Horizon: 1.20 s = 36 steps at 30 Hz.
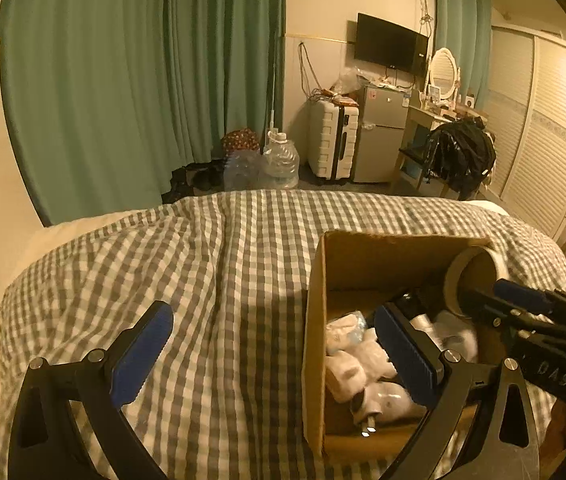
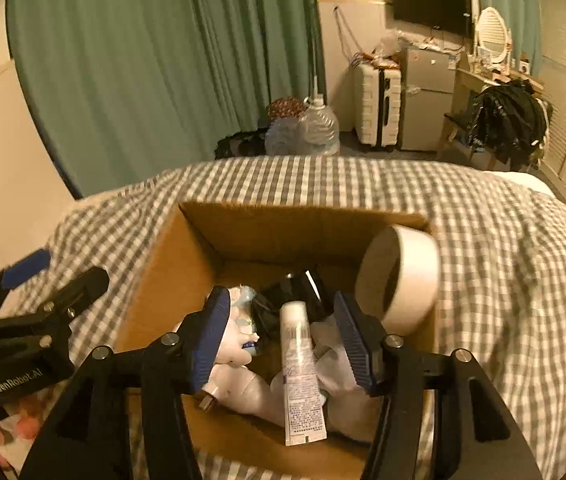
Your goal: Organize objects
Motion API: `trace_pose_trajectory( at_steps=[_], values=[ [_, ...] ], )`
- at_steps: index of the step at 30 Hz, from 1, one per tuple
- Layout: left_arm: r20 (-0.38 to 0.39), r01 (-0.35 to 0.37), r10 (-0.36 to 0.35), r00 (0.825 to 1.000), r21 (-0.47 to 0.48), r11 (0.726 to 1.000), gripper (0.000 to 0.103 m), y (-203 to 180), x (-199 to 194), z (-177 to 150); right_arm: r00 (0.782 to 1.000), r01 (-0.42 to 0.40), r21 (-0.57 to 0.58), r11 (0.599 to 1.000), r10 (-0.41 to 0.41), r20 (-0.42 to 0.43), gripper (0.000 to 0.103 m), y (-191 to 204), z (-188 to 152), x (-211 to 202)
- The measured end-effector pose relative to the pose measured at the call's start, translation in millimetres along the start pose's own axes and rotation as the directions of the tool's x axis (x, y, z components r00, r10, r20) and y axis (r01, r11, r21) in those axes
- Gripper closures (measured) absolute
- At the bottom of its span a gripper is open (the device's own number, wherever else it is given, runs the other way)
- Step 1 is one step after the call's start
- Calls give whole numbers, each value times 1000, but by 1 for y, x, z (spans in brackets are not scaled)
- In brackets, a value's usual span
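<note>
An open cardboard box [image 2: 171,264] sits on the checked bedspread [image 1: 219,264]; it also shows in the left wrist view [image 1: 315,320]. Inside lie a white tube [image 2: 301,376], white wrapped packets [image 1: 357,360], a dark object [image 2: 299,292] and a white tape roll [image 2: 403,276] leaning on the right wall, also visible in the left wrist view [image 1: 475,276]. My right gripper [image 2: 283,340] is open and empty above the box, its fingers either side of the tube. My left gripper [image 1: 271,356] is open and empty, its right finger over the box's left wall.
Beyond the bed's far edge stand water jugs [image 1: 279,160], a white suitcase [image 1: 333,140], a small fridge [image 1: 381,132] and a chair with dark clothes [image 1: 463,152]. Green curtains [image 1: 123,80] hang at the left. A floral cloth [image 2: 7,428] lies at the near left.
</note>
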<state>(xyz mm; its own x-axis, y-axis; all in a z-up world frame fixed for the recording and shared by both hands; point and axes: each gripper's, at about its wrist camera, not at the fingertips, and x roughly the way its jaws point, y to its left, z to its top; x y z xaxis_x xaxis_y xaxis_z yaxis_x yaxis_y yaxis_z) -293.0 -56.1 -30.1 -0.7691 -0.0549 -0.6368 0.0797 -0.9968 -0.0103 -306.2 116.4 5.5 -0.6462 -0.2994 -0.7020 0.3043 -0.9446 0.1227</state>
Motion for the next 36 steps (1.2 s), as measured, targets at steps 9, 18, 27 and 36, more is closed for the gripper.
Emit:
trace_pose_trajectory(
  at_steps=[9, 18, 27, 36],
  values=[
    [133, 13, -15, 991, 12, 1000, 0, -8, -93, 29, 988, 13, -8, 1000, -11, 152, 32, 11, 22, -104],
    [269, 27, -33, 963, 27, 999, 0, -17, -174, 46, 937, 60, -9, 998, -53, 346, 11, 25, 30, -214],
    [370, -4, -25, 929, 78, 997, 0, -34, -219, 37, 873, 105, -35, 994, -76, 482, 3, 23, 5, -272],
    [407, 68, -101, 908, 96, 993, 0, -39, -219, 5, 844, 121, 21, 992, -115, 524, 2, -8, -38, -271]
  ],
)
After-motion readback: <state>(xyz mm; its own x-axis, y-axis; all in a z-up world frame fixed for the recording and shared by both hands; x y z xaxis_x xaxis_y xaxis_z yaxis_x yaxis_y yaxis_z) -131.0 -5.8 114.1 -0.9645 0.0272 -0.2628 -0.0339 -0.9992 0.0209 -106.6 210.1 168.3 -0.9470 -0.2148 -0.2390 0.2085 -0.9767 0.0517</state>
